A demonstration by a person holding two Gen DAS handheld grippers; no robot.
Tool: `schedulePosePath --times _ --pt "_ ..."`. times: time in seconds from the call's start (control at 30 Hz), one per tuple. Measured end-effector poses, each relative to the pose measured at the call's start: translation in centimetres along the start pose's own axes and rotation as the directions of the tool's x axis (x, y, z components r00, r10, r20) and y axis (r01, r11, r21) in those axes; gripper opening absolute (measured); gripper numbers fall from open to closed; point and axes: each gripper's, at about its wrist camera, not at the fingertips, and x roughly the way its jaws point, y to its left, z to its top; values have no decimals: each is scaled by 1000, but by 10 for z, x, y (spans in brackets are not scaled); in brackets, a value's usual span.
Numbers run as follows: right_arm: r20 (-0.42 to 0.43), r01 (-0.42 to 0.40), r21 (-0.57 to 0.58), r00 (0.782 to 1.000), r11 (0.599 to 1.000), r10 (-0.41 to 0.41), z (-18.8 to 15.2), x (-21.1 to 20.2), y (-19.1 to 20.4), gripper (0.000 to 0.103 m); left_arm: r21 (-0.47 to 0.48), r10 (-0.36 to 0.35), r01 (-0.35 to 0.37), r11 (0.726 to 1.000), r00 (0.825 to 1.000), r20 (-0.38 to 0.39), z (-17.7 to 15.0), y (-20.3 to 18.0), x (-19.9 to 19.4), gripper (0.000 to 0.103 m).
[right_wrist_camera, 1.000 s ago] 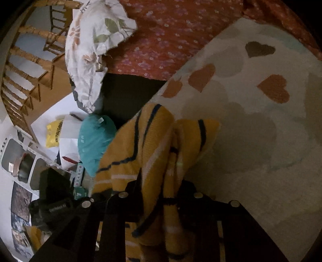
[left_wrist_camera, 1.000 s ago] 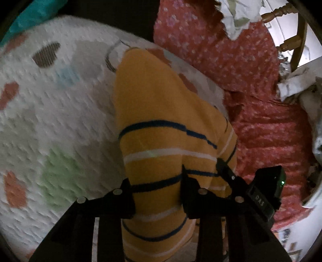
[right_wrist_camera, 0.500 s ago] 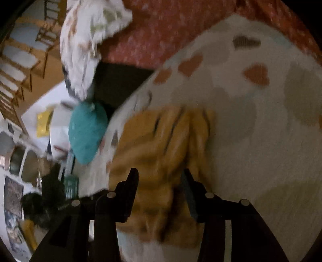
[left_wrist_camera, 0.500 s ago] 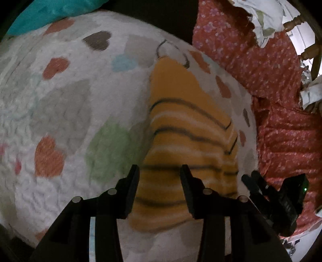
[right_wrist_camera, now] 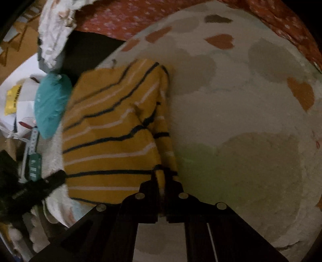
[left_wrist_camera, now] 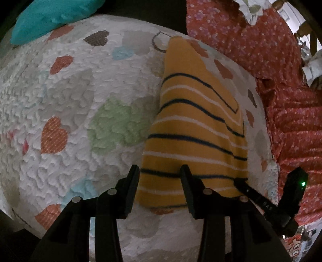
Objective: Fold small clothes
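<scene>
A yellow garment (left_wrist_camera: 197, 125) with dark and white stripes lies flat on a white heart-patterned blanket (left_wrist_camera: 80, 100). My left gripper (left_wrist_camera: 159, 176) hovers over its near left corner, jaws apart, pads not pressing the cloth. The right gripper (left_wrist_camera: 238, 181) reaches the garment's near right corner in the left wrist view. In the right wrist view the garment (right_wrist_camera: 112, 129) spreads to the left, with a folded sleeve along its right edge. There my right gripper (right_wrist_camera: 161, 177) is shut on that edge, a strip of yellow cloth pinched between its fingers. The left gripper (right_wrist_camera: 58, 176) shows at the far left.
A teal cushion (left_wrist_camera: 50, 16) lies past the blanket's far edge, also visible as a teal cushion (right_wrist_camera: 52, 104) in the right wrist view. Red floral bedding (left_wrist_camera: 271, 60) borders the blanket. A white patterned pillow (right_wrist_camera: 56, 30) and floor clutter (right_wrist_camera: 18, 104) lie beyond.
The garment hung from both grippers a second ago and has come down flat onto the blanket. My left jaws let it go. The right jaws opened, then shut on its edge.
</scene>
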Motion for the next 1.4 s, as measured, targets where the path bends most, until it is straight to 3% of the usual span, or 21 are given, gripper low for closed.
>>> schedulePosePath --times 0.23,0.33,0.4,0.53,0.63,0.7,0.83,0.97,1.07,1.2,1.27,1.3,1.37,1.4 --pt "-49 33 -30 998 999 -35 4 11 -2 4 9 55 -55 998 997 -49 1 -5 36 50" --pt "-74 -39 34 996 999 41 12 9 -13 7 -15 46 -47 999 997 -60 -2 2 45 55" --pt "-69 -82 85 994 993 88 16 4 -20 16 -18 40 -41 999 998 -54 -3 3 46 56" --pt "81 -66 85 995 994 59 26 -27 -20 18 -25 26 -27 999 999 -40 -3 4 37 56" --pt "247 -9 33 969 999 1 25 -55 -3 19 -20 21 -21 1000 1000 -11 -9 6 19 56" --pt "288 -8 -19 957 1000 13 22 -57 16 19 -11 39 -39 999 999 17 -18 10 6 56" --pt "224 -57 -129 971 990 85 14 -34 45 19 -41 54 -53 998 998 27 -34 25 -8 56" --pt "58 4 -120 998 993 3 7 15 36 29 -37 80 -79 996 996 46 -49 28 -21 56" --pt "91 7 -79 996 997 0 3 -1 27 30 -3 119 -120 993 988 100 -58 23 -37 56" --pt "211 83 -127 976 988 -55 -13 -47 33 39 45 164 -177 983 964 209 -75 11 -71 56" --pt "277 109 -120 958 987 -72 -33 -74 29 47 57 185 -209 976 942 279 -84 6 -92 59" --pt "292 107 -113 954 988 -70 -41 -82 27 51 62 200 -232 971 924 327 -91 3 -105 62" --pt "324 109 -97 943 989 -72 -66 -99 20 54 52 236 -283 958 876 419 -105 -1 -129 81" --pt "330 114 -93 941 989 -78 -75 -101 23 55 39 258 -312 949 843 472 -112 -2 -142 85"
